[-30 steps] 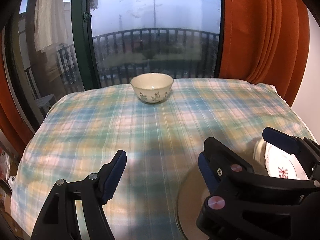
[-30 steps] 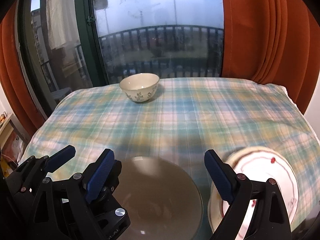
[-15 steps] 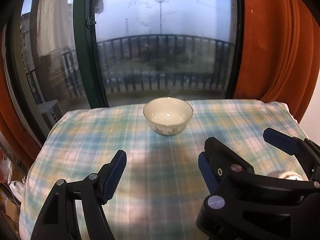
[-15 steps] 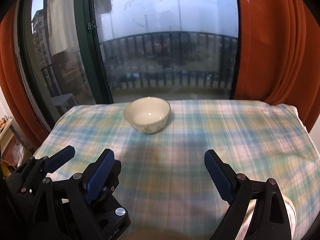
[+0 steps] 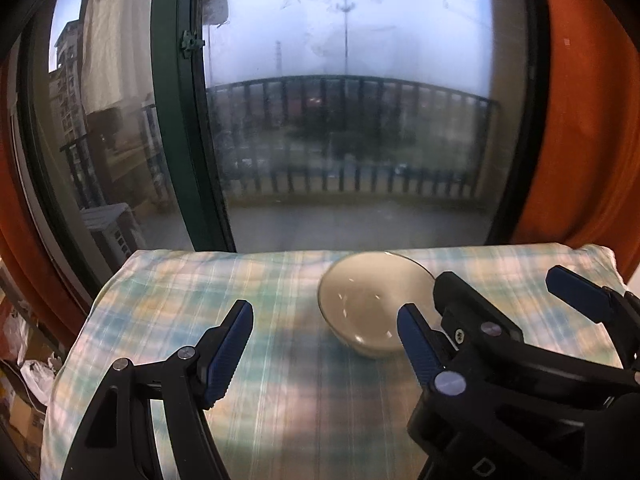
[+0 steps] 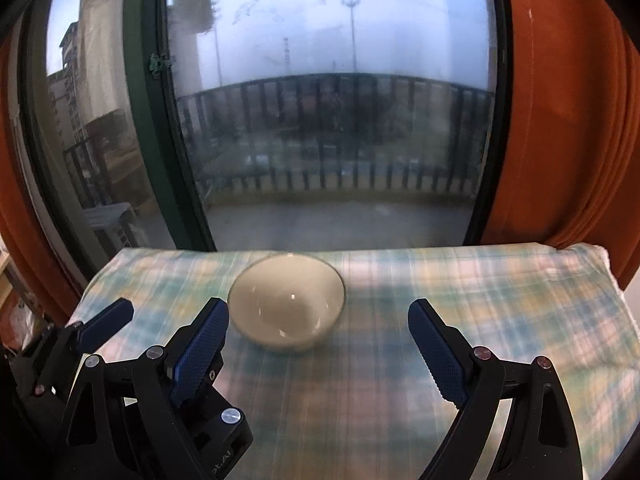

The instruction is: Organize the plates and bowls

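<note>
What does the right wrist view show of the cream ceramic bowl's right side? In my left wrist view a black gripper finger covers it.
Observer: The cream ceramic bowl shows whole there, its rim unbroken, and it looks empty.
Operator: Is the right gripper closed on it?
Observer: No. The right gripper stands open, pads off the bowl, which sits left of centre, close by the left finger.
</note>
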### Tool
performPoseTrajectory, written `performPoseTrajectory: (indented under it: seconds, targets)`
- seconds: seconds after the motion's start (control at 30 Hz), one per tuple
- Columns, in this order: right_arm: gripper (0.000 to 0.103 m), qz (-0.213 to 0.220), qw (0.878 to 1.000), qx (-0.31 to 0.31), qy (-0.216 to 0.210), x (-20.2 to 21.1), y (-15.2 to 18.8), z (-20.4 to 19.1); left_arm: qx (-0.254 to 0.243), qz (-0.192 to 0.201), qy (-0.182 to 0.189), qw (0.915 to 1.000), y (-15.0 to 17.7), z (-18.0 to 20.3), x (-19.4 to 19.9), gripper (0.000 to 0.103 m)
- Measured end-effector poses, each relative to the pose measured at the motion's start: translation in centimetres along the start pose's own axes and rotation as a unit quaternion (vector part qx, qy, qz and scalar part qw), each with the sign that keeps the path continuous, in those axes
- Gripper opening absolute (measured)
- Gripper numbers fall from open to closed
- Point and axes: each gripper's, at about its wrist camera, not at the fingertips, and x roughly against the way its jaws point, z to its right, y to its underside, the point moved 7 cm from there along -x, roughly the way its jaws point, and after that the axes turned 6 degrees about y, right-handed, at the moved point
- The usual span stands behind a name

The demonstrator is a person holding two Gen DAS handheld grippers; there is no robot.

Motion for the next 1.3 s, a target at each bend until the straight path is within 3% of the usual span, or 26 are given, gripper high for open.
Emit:
performPoseTrajectory:
  seconds: [0.27, 0.5, 0.57, 0.77, 0.93, 1.3]
  targets:
    - [0.082, -0.025, 1.000, 0.000, 0.019, -7.0, -1.8, -0.4, 0.003, -0.025, -0.033, 0.9991, -0.9, -1.3, -6.1, 0.069]
    - [0.074, -0.056, 0.998, -0.008, 0.023, -11.1, -1.0, -0.2, -0.005, -0.044, -0.031, 0.9985, -0.7, -1.2, -9.1, 0.061]
    - [0.073, -0.061, 0.998, -0.012, 0.025, -11.8, -1.0, -0.1, -0.003, -0.048, -0.028, 0.9985, -0.7, -1.1, -9.8, 0.054]
    - [0.065, -0.075, 0.997, -0.015, 0.033, -13.5, -0.7, -0.1, 0.005, -0.061, -0.021, 0.9979, -0.3, -0.9, -11.2, 0.046]
    - [0.053, -0.088, 0.996, -0.012, 0.029, -14.4, 0.0, -0.2, 0.007, -0.074, -0.017, 0.9971, 0.5, -0.9, -12.2, 0.043]
    - [0.043, -0.107, 0.994, -0.009, 0.024, -15.1, 1.3, -0.3, 0.008, -0.086, -0.001, 0.9962, 1.5, -0.6, -12.2, 0.041]
